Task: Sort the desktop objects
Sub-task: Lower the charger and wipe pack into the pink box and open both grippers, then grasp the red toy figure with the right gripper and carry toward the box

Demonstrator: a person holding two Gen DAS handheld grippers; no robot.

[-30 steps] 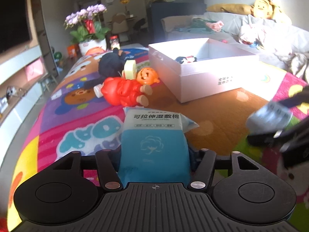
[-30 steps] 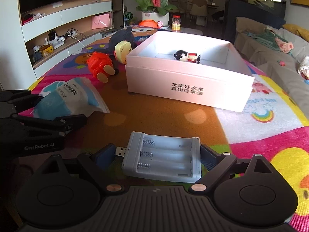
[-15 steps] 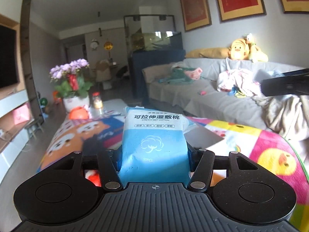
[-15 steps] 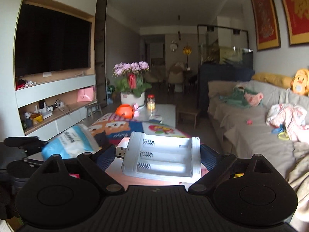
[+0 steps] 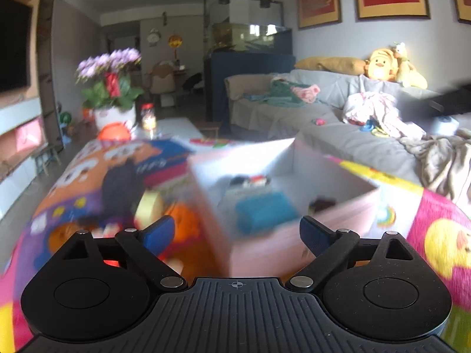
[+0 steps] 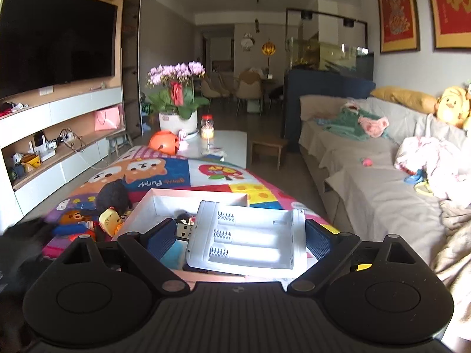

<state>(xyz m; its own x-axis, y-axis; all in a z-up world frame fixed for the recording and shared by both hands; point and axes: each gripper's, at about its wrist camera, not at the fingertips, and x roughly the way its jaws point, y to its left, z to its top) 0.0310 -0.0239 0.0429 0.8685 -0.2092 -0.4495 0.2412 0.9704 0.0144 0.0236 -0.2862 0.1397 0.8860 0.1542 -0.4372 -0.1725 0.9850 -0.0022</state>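
— Left gripper (image 5: 237, 229)? Spread wide now, empty; half a second ago pinching the blue-and-white wet-cotton pack (image 5: 266, 213), now lying blurred inside the white cardboard box (image 5: 338, 210).

— Right gripper (image 6: 240, 235)? Still clamping the pale grey plastic battery charger (image 6: 245, 239), above the box. Probably dropped next.

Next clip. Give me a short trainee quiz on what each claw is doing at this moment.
1. True or false: the left claw is holding something.
2. What does the right claw grip? A) an orange toy B) the white battery charger C) a flower pot
3. Where does the blue pack lie?

Key: 1 false, its fingers are spread and empty. 2 B. 3 Inside the white box, though that view is blurred.
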